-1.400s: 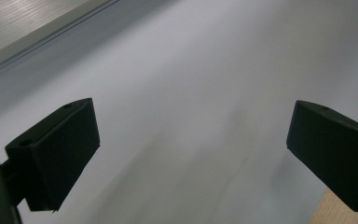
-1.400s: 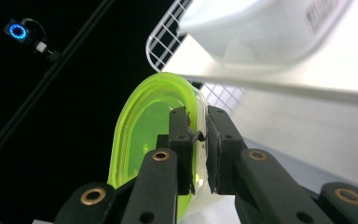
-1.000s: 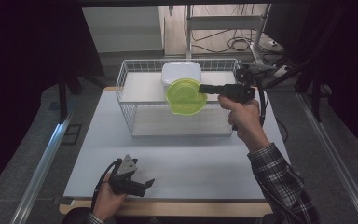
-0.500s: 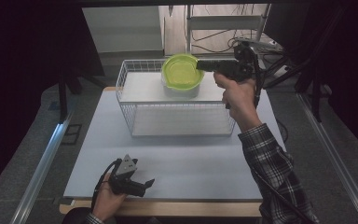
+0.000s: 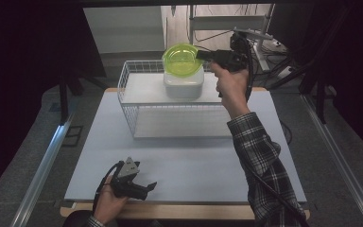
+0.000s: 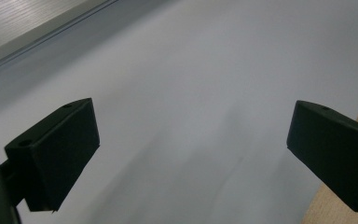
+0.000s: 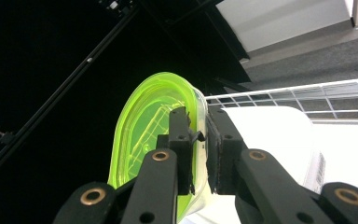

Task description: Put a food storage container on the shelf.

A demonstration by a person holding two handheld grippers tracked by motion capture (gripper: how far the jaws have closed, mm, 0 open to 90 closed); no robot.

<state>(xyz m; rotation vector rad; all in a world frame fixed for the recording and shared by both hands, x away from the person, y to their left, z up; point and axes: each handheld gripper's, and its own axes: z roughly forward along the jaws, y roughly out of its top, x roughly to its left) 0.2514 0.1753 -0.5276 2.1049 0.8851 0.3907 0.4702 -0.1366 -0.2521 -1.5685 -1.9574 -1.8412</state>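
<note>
Two black jaws of the right gripper (image 7: 198,140) pinch the rim of a lime-green lid (image 7: 154,135), one jaw on each face of the translucent plastic, so the grip sits at the edge and the rest of the lid hangs out beyond it. In the high view the lid (image 5: 182,58) is held up over the white container (image 5: 183,83), which stands at the far side of the wire basket (image 5: 137,101); lid and container look apart, the lid tilted and above the basket's rim. The step in hand appears to be taking the lid away from the container, and doing it well probably means keeping the pinch firm near the rim, carrying the lid clear of the basket's far wire before moving it sideways, and not letting it swing against the container. The left gripper (image 5: 137,188) lies well on the near side of the basket, close to the table (image 5: 194,161) edge, its jaws spread wide over bare surface with nothing between them. A small dark printed panel shows on the container's side in the right gripper view, too blurred to read.
</note>
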